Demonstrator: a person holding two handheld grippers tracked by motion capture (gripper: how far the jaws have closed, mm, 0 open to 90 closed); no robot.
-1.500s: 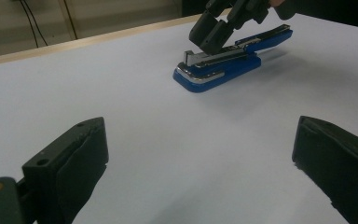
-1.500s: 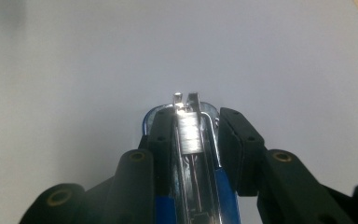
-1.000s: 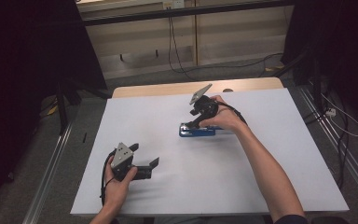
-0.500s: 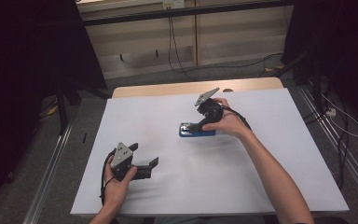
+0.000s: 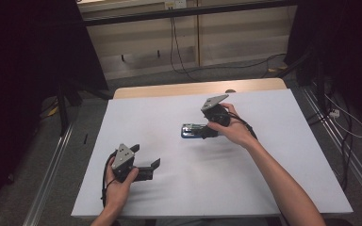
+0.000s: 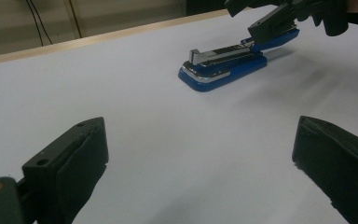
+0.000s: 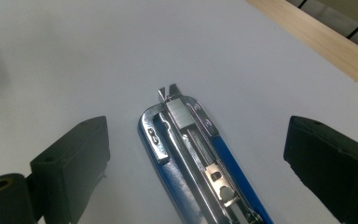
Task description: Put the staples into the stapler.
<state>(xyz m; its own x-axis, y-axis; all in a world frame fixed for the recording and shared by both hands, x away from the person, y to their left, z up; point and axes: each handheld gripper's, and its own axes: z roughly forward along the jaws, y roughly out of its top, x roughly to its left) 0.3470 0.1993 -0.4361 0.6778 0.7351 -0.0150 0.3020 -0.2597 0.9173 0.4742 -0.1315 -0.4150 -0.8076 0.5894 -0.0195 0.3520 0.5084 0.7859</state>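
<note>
A blue stapler (image 5: pixel 190 131) lies flat near the middle of the white table (image 5: pixel 273 155), its chrome staple channel (image 7: pixel 186 126) laid bare. My right gripper (image 5: pixel 202 133) hovers at the stapler's right end, jaws wide apart on either side of the stapler (image 7: pixel 223 158). From the left gripper view, the stapler's (image 6: pixel 223 65) blue lid is tilted up at the far end under the right gripper (image 6: pixel 284 18). My left gripper (image 5: pixel 147 156) is low over the table's front left, open and empty (image 6: pixel 200 126), pointing toward the stapler.
A wooden strip (image 5: pixel 193 88) borders the table's far edge. Metal rails (image 5: pixel 52 160) run along both sides on the floor. Cables (image 5: pixel 344 122) trail on the floor at right, and dark curtains hang at both sides.
My right gripper has edged slightly to the right at the stapler's end. The left gripper and the stapler have stayed in place.
</note>
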